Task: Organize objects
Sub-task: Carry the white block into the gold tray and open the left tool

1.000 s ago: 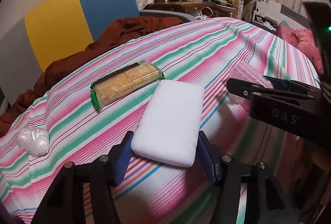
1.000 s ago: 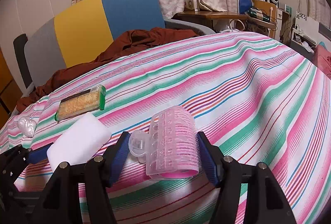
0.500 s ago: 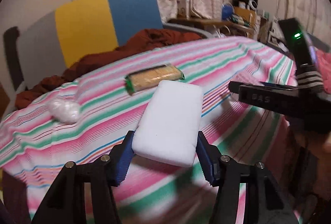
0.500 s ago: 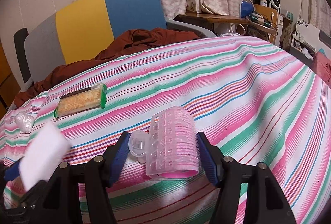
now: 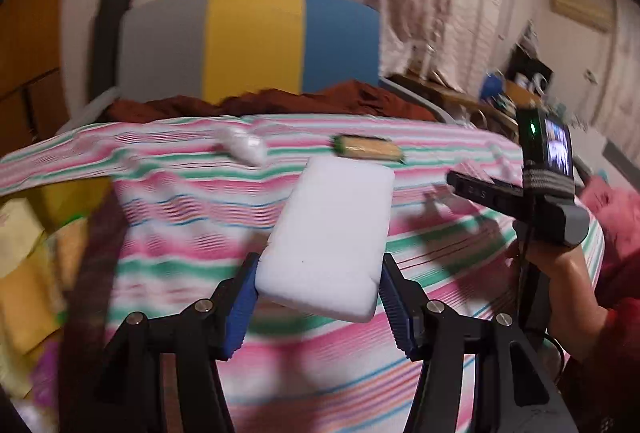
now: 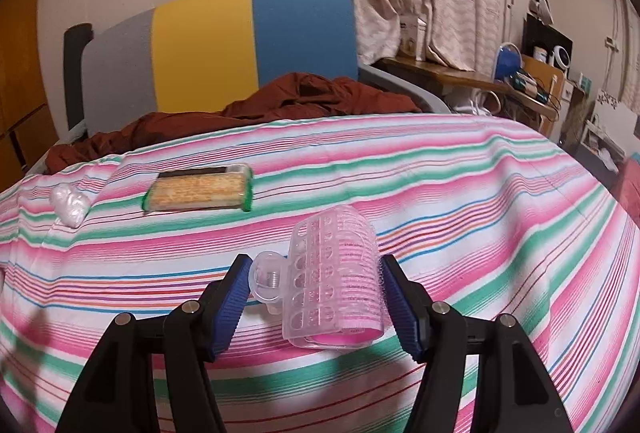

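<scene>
Left wrist view: left gripper (image 5: pixel 318 297) clamped on sponge (image 5: pixel 330 233), held clear above striped cloth (image 5: pixel 192 217); best carried level, grip firm. Right gripper (image 6: pixel 314 299) clenched around pink roller (image 6: pixel 334 277), likewise off the cloth; beyond, packet (image 6: pixel 200 191) and white wad (image 6: pixel 69 204) left to sort.

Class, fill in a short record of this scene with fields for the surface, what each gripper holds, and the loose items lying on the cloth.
surface: striped tablecloth, pink, green and white
left gripper: jaws shut on a white sponge block, lifted clear of the cloth
right gripper: jaws shut on a pink hair roller with a clear clip
loose items: green-ended packet of crackers; small white crumpled bag to its left
background: grey, yellow and blue chair back, rust-brown cloth
</scene>
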Demonstrator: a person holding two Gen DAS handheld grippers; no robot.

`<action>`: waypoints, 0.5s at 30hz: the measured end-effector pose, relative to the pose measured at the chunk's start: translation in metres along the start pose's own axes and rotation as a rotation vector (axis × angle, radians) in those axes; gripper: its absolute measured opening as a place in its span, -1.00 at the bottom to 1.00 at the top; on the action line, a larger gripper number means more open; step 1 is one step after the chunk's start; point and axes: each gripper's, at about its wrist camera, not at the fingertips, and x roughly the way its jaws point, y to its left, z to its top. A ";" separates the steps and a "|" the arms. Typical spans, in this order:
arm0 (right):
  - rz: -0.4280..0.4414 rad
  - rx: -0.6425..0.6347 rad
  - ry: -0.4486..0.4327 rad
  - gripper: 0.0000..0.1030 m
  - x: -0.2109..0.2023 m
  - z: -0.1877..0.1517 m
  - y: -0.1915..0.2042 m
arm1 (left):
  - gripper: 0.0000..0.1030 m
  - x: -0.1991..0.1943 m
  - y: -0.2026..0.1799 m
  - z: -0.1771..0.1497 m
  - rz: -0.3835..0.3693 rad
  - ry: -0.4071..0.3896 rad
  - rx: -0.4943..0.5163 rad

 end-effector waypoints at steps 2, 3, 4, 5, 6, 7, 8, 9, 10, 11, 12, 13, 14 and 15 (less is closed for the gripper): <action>0.009 -0.006 -0.015 0.26 -0.004 0.000 0.001 | 0.14 -0.021 0.020 -0.002 0.042 -0.019 -0.037; 0.010 -0.008 -0.021 0.26 -0.006 -0.001 0.002 | 0.14 -0.027 0.026 -0.003 0.058 -0.025 -0.050; 0.014 -0.011 -0.026 0.26 -0.008 -0.001 0.004 | 0.14 -0.035 0.036 -0.004 0.080 -0.032 -0.070; 0.022 -0.015 -0.030 0.26 -0.010 -0.002 0.005 | 0.14 -0.042 0.046 -0.005 0.096 -0.037 -0.089; 0.024 -0.019 -0.031 0.26 -0.012 -0.002 0.006 | 0.14 -0.050 0.057 -0.005 0.120 -0.041 -0.108; 0.027 -0.022 -0.030 0.26 -0.013 -0.003 0.007 | 0.14 -0.054 0.064 -0.006 0.134 -0.043 -0.118; 0.034 -0.028 -0.028 0.26 -0.016 -0.005 0.009 | 0.14 -0.059 0.072 -0.006 0.152 -0.047 -0.130; 0.040 -0.035 -0.028 0.26 -0.018 -0.006 0.011 | 0.14 -0.065 0.081 -0.007 0.166 -0.052 -0.142; 0.044 -0.041 -0.030 0.26 -0.019 -0.006 0.013 | 0.14 -0.069 0.090 -0.007 0.179 -0.057 -0.157; 0.050 -0.049 -0.032 0.26 -0.022 -0.007 0.015 | 0.14 -0.073 0.098 -0.007 0.193 -0.060 -0.170; 0.055 -0.057 -0.034 0.26 -0.024 -0.008 0.017 | 0.14 -0.076 0.107 -0.006 0.210 -0.061 -0.183; 0.060 -0.066 -0.034 0.26 -0.025 -0.009 0.019 | 0.14 -0.077 0.116 -0.005 0.223 -0.057 -0.196; 0.065 -0.077 -0.034 0.26 -0.027 -0.010 0.022 | 0.15 -0.076 0.124 -0.004 0.238 -0.049 -0.210; 0.069 -0.087 -0.035 0.26 -0.029 -0.010 0.025 | 0.15 -0.075 0.133 -0.002 0.254 -0.037 -0.230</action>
